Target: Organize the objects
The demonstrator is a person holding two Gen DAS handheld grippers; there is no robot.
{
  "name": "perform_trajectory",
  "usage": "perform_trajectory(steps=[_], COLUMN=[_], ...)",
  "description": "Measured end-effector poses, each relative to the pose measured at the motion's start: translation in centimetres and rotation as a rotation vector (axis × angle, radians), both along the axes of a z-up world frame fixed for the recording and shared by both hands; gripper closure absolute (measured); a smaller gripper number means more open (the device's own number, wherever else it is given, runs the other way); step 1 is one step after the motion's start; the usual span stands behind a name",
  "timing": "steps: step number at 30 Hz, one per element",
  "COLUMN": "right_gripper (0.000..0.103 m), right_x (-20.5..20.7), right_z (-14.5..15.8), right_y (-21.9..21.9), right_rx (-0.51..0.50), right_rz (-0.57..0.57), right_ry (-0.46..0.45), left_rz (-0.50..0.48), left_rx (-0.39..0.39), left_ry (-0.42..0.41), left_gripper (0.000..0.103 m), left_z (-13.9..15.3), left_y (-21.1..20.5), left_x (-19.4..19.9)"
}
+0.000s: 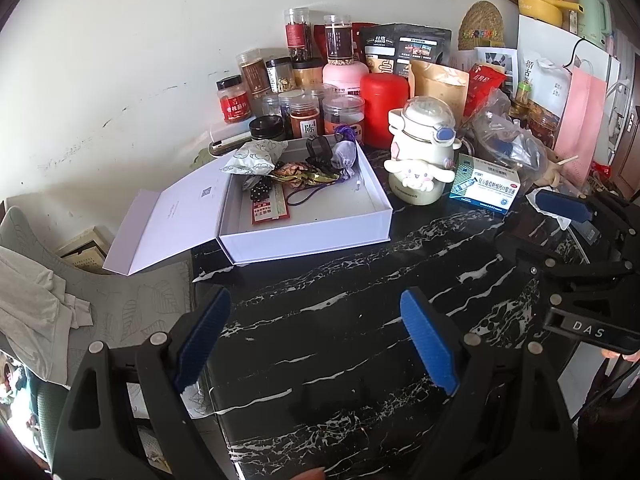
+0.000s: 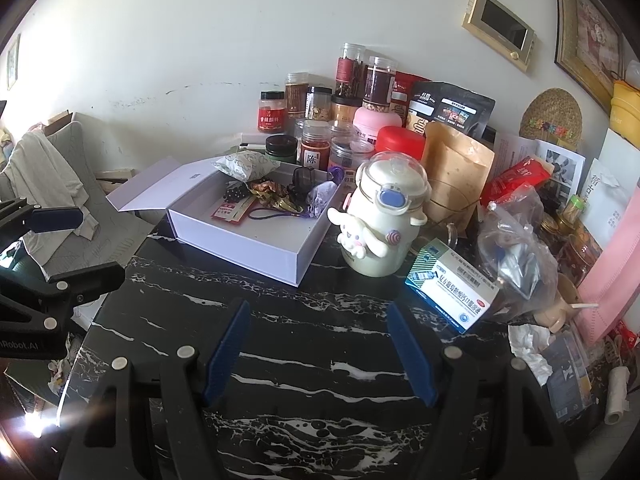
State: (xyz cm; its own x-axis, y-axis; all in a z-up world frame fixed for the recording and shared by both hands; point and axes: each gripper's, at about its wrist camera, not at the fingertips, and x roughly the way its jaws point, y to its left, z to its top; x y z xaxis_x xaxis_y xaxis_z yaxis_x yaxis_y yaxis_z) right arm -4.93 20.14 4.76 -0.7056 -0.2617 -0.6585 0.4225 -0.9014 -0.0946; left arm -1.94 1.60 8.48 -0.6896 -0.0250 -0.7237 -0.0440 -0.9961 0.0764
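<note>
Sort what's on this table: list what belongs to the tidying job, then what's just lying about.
Job: white box, cartoon cup, medicine carton, both open grippers, left and right.
Lying about: spice jars, red canister, pink bag, wall frames.

Jar labels too small to read

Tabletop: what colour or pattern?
Black with white marble-like veining; the tabletop shows best in the right wrist view.
</note>
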Motion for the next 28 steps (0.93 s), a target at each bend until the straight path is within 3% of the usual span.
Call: perform_trajectory(steps=[28], right_gripper=[0.031], right_x=[-0.5], right_z=[-1.5], right_y=[0.5], right_rx=[-0.007], right_rz=[-0.009], right_ry=[-0.044], left_rz=[0.028], left_rx=[-0.009], left_ry=[-0.035], left_gripper=[0.017], left_z=[-1.5], left_y=[0.6], left_x=[-0.7])
